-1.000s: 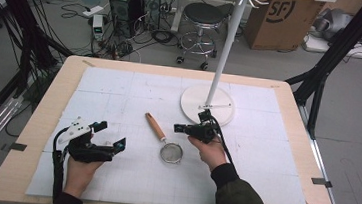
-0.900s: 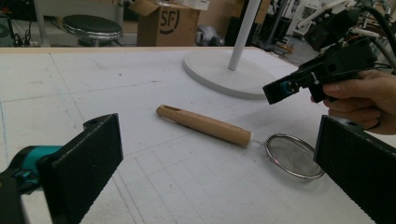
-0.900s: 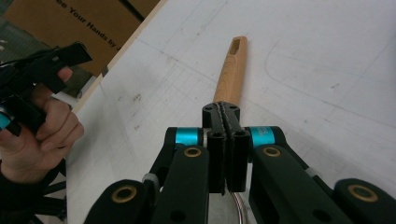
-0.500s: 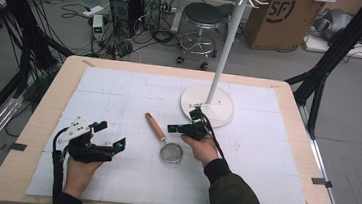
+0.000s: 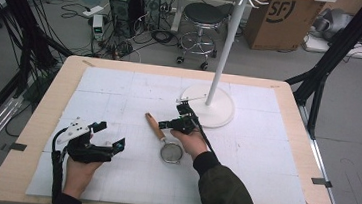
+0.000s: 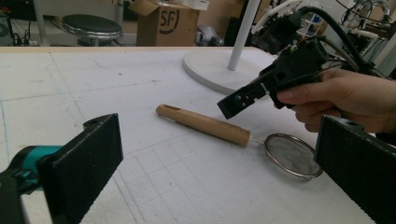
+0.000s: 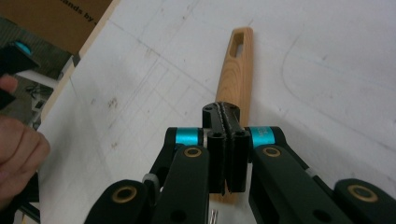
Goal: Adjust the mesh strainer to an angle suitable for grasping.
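On a white-padded counter [image 5: 119,91] in a cable-strewn lab, a strainer [image 5: 165,139] lies flat beside a stand [image 5: 208,104], the right tool [image 5: 162,125], jaws shut and empty, over its handle [image 7: 236,65]. The left tool [image 5: 111,136] rests open. Likely light and stiff, its mesh easily dented; the wooden handle looks the surest hold.

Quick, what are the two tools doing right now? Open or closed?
Left tool: open, nothing between its jaws.
Right tool: closed and empty, right above the wooden handle of the strainer.
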`<state>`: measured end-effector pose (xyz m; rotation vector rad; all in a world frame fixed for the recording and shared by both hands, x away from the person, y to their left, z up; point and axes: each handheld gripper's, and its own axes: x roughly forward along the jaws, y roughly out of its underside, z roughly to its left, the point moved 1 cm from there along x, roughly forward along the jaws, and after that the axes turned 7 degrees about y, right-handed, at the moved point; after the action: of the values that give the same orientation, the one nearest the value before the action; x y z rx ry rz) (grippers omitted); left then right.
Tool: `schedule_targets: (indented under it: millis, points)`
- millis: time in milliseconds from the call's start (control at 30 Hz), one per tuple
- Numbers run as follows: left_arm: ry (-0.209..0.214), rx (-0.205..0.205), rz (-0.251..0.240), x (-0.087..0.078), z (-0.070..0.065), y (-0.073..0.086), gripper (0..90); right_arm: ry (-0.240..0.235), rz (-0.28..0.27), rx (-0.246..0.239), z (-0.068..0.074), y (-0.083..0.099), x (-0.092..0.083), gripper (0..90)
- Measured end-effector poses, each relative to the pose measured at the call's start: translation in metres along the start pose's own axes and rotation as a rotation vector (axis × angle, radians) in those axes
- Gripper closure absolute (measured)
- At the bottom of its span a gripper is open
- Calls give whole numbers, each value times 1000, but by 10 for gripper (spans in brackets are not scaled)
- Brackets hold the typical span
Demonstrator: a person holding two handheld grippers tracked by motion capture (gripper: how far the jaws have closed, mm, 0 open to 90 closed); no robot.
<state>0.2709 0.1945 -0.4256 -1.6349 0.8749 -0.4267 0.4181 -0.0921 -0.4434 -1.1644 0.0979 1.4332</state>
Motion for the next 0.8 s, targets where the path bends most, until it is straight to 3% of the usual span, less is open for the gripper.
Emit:
schedule_targets:
  millis: [600,800]
  points:
    - [4,-13,-1,-1,0,1,19,34,26,49,-13,-8,15,893]
    - [13,-19,5,0,0,1,19,19,33,59,-16,-8,18,893]
